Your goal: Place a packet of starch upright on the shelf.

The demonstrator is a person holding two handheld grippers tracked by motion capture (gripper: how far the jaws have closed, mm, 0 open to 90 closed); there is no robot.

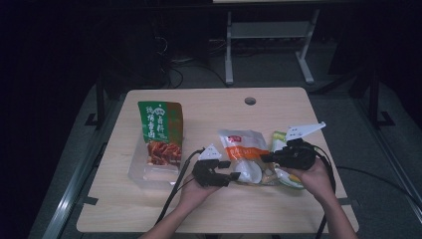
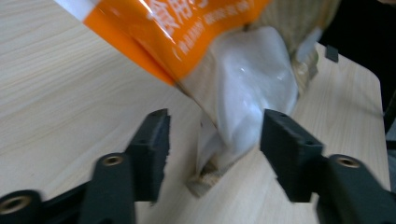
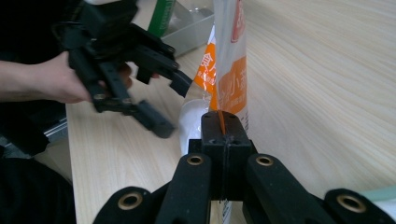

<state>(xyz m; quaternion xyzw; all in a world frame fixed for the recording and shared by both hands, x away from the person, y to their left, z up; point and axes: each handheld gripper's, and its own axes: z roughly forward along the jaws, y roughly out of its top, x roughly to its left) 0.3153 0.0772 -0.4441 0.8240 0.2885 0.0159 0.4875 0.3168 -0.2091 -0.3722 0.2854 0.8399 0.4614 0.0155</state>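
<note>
Your right gripper (image 3: 223,135) has its jaws pinched tight on the edge of the orange-and-white snack bag (image 3: 231,70), holding it up off the table (image 3: 327,93). Your left gripper (image 2: 212,144) gapes wide, empty, the bag's clear lower end sitting between its jaws. This looks like a two-handed grab; next, close the left squarely on that end.

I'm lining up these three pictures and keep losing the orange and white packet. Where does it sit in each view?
High view: the orange and white packet lies mid-table, between the two claws.
Left gripper view: it hangs from the top centre, its clear end between the open jaws.
Right gripper view: it rises mid-frame, edge pinched in the shut jaws.
Shared landmark: the left claw, also seen in the right gripper view.
</note>
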